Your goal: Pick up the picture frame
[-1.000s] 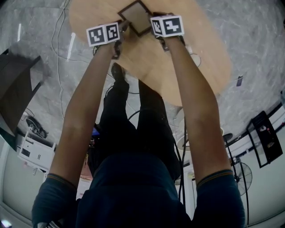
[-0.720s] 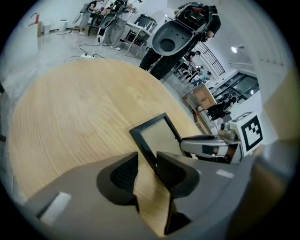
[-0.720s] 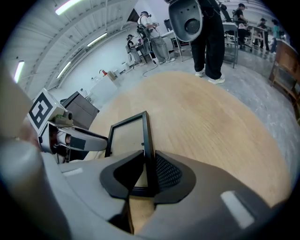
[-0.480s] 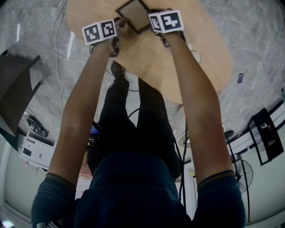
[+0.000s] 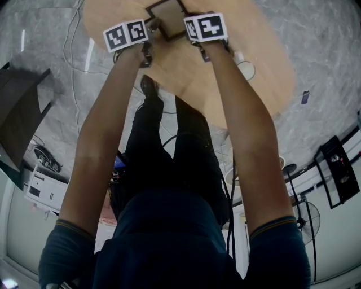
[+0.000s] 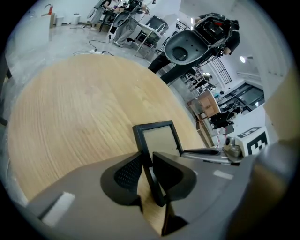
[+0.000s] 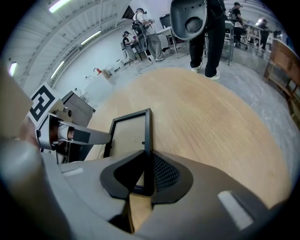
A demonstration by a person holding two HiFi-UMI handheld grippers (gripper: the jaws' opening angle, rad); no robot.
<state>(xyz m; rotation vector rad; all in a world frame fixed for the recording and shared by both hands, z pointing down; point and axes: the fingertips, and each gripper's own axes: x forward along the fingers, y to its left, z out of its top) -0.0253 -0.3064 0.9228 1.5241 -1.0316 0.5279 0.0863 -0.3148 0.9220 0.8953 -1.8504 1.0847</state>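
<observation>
A black picture frame (image 5: 167, 16) with a pale insert is at the far side of the round wooden table (image 5: 248, 51). My left gripper (image 6: 146, 172) is shut on the frame's (image 6: 159, 139) left edge. My right gripper (image 7: 146, 174) is shut on the frame's (image 7: 127, 136) right edge. In the head view both marker cubes flank the frame, the left gripper (image 5: 151, 27) on one side and the right gripper (image 5: 190, 31) on the other. I cannot tell whether the frame is touching the tabletop.
A person (image 7: 206, 33) stands beyond the table's far edge, behind a black office chair (image 6: 187, 44). Cables (image 5: 73, 45) run over the grey floor to the left. A dark cabinet (image 5: 20, 107) stands at the left, and a fan (image 5: 304, 223) at the lower right.
Both grippers and the frame have shifted a little farther across the table, and the right marker cube has moved slightly left. Both grips on the frame are unchanged.
</observation>
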